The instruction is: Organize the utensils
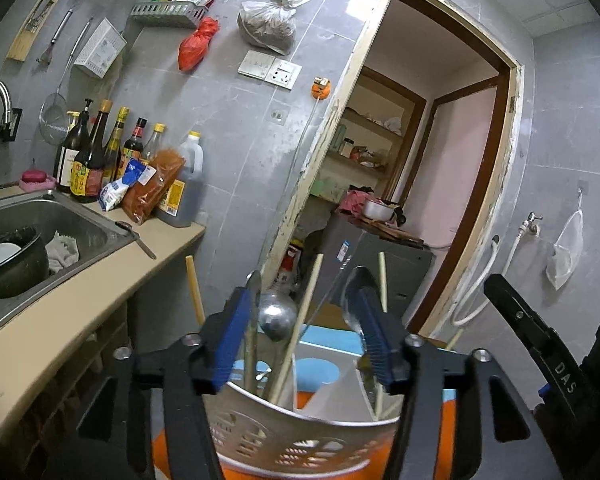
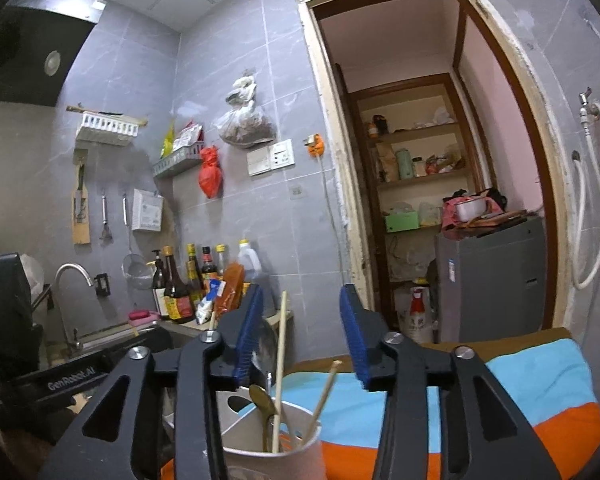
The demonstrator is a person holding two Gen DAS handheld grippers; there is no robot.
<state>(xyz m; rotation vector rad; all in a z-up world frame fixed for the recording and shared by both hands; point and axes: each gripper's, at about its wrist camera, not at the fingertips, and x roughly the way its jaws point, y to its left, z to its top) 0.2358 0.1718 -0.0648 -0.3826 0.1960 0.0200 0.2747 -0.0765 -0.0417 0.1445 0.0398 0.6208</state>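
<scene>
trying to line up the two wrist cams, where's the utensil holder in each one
Left wrist: utensil holder bottom centre, just below the left gripper fingers.
Right wrist: utensil holder bottom, left of centre, beneath the right gripper.
Shared landmark: red bag hanging on the tiled wall.

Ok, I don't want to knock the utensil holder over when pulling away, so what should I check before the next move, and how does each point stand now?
1. Left gripper jaws apart, pads pressing on nothing: ok, though a metal spoon and chopsticks stand between them.
2. Right gripper jaws apart and holding nothing: ok.
3. Utensils standing inside the utensil holder: ok.
4. Utensil holder upright on the striped cloth: looks ok; its base is hidden.
5. Retreat path of the left fingers free of utensils: not ok, the spoon sits close to one pad.
6. Any utensils left to collect: cannot tell.
</scene>
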